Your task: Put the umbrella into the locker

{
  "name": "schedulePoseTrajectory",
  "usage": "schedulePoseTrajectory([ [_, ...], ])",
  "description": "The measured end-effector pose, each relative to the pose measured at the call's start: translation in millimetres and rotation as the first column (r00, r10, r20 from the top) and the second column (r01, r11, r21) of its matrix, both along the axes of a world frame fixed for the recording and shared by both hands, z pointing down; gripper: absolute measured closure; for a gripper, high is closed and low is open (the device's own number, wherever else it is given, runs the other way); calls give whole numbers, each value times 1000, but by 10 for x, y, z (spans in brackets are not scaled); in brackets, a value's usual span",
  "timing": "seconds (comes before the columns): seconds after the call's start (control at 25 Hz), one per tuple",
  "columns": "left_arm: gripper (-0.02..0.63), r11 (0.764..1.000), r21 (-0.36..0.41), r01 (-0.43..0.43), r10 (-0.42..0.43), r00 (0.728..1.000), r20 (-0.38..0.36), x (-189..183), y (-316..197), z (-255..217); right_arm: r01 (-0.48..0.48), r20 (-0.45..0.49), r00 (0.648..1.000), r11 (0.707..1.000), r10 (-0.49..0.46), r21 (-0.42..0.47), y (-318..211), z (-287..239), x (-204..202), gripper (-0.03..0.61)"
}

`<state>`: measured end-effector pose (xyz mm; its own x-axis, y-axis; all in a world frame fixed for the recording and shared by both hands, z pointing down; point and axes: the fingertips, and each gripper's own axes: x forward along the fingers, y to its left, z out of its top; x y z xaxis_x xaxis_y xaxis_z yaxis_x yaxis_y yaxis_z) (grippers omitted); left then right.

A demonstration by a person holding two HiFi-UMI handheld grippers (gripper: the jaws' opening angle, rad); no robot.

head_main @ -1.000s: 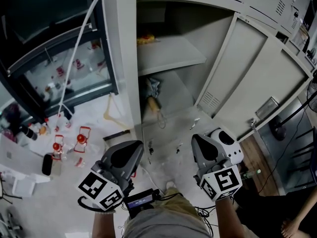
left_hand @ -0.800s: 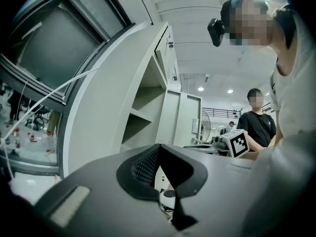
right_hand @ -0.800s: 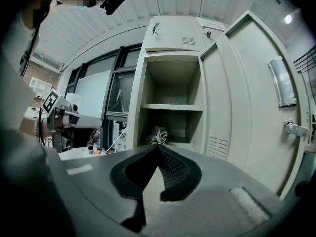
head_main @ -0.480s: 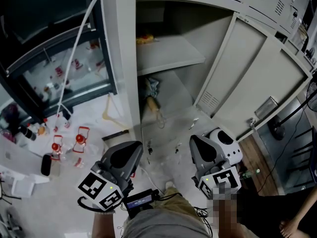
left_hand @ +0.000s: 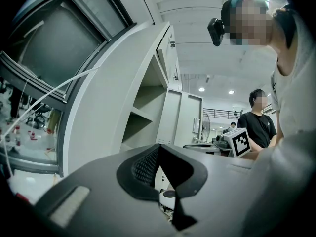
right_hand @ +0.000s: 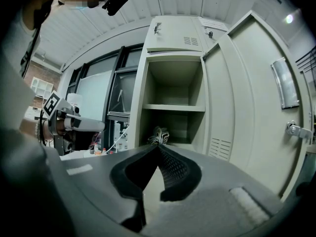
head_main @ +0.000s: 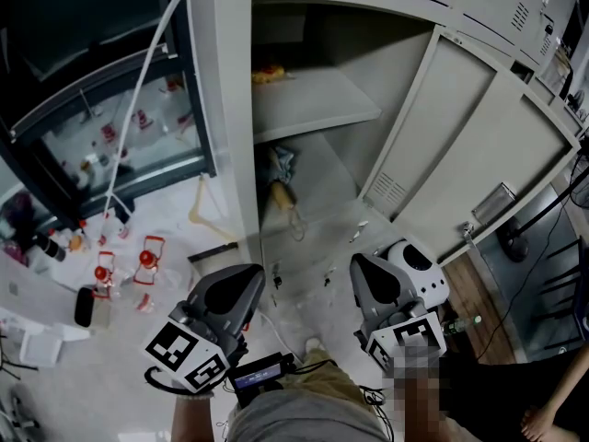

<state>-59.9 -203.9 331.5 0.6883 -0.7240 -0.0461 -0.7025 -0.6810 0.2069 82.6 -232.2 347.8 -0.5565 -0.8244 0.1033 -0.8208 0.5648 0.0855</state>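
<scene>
- Far left: dark window (head_main: 83, 72) and small red-capped bottles (head_main: 147, 258) on the floor, no part of the task.
- Left gripper (head_main: 243, 282): jaws pressed together, pinching nothing, held low in front of the locker (head_main: 228, 109), well apart from it.
- Centre, inside the locker: umbrella (head_main: 280, 180) lying in the lower compartment under the shelf (head_main: 317, 104), against the left wall, with what looks like a wooden handle toward the opening.
- Judging by that, placing step done — umbrella in, both tools clear of it.
- Right gripper (head_main: 370, 274): jaws also closed together and empty, level with the left one, aimed at the open compartment.
- Right: door (head_main: 460, 145) swung wide open.
- Next, probably: reach right for the door's free edge and push it round — calls for a sweep clear of the handle near the opening.
</scene>
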Motion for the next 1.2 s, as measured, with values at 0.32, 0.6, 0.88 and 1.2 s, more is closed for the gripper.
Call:
schedulePoseTrajectory([
  [0.32, 601, 1000, 1, 7, -7, 1000, 3, -9, -7, 3, 4, -12, 1000, 1000, -4, 3, 0, -27, -30, 578],
  [0.6, 601, 1000, 1, 11, -11, 1000, 7, -26, -3, 10, 5, -11, 1000, 1000, -5, 2, 7, -15, -46, 578],
  [0.88, 601, 1000, 1, 13, -13, 1000, 6, -30, -1, 25, 9, -13, 1000, 1000, -9, 0, 8, 11, -59, 578],
  [1.2, 601, 1000, -4, 9, -9, 1000, 7, -18, -6, 29, 11, -16, 1000, 1000, -11, -10, 5, 41, -56, 578],
])
